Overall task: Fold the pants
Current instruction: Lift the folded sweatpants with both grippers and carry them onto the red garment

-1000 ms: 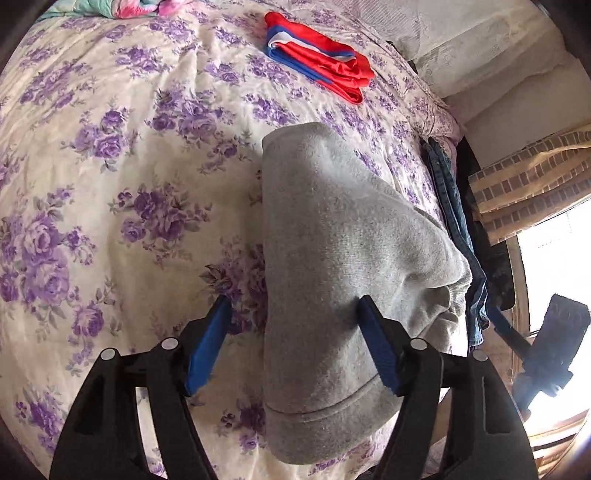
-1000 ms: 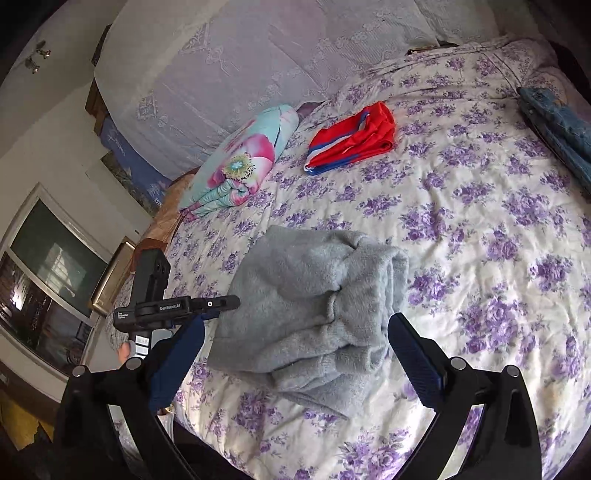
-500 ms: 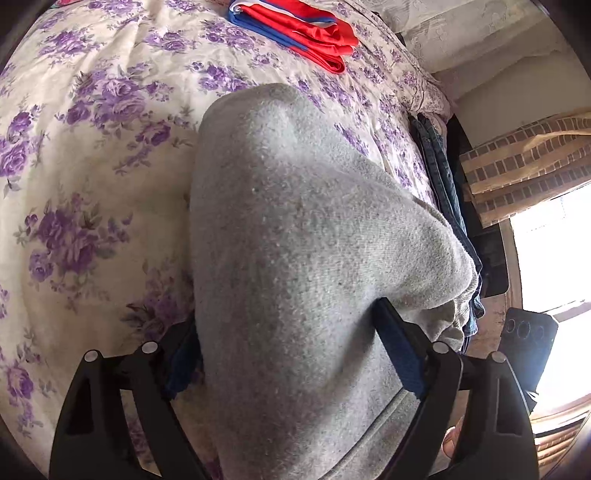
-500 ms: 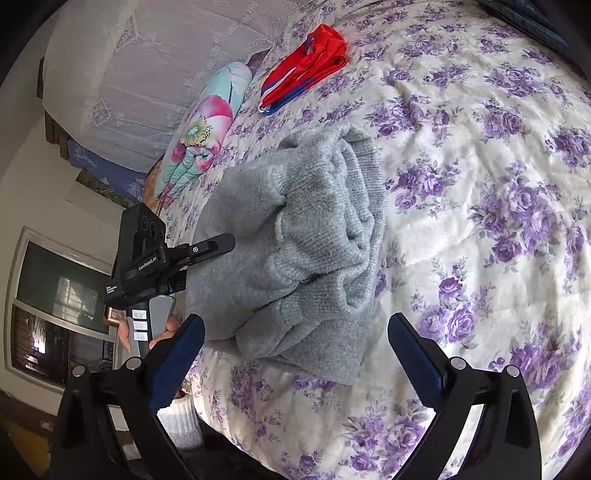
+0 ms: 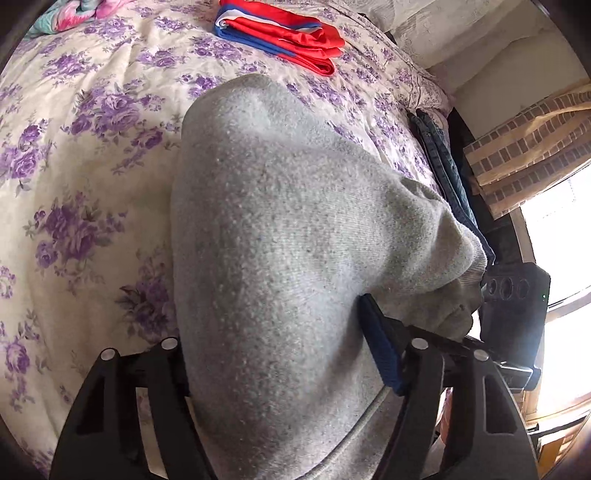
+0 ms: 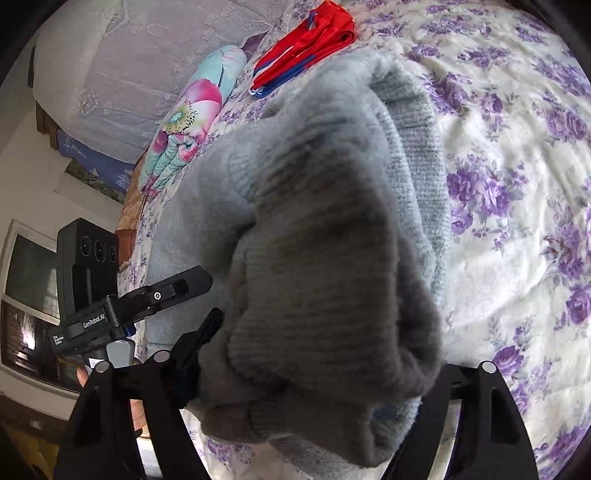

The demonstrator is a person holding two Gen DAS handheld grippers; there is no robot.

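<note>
The grey pants point(image 5: 280, 221) lie folded into a thick bundle on the purple-flowered bedspread point(image 5: 74, 147). My left gripper point(image 5: 273, 354) straddles one end of the bundle. Its jaws are closing, its blue right pad point(image 5: 380, 354) presses into the cloth, and the other pad is hidden behind it. In the right wrist view the same grey pants point(image 6: 314, 221) bulge between the fingers of my right gripper point(image 6: 317, 350). Its jaws are also closing, the left finger point(image 6: 199, 347) is against the knit, and cloth covers the right one.
A folded red, white and blue garment point(image 5: 280, 33) lies further up the bed. Dark jeans point(image 5: 443, 173) hang over the bed's right edge by a brick-pattern curtain point(image 5: 528, 136). A flowered pillow point(image 6: 188, 122) lies near the white-covered headboard. A hand holds the left gripper's body point(image 6: 110, 306).
Both grippers have come in from short of the bundle until it fills the space between their fingers. The right one dropped down onto it, and both pairs of jaws have narrowed.
</note>
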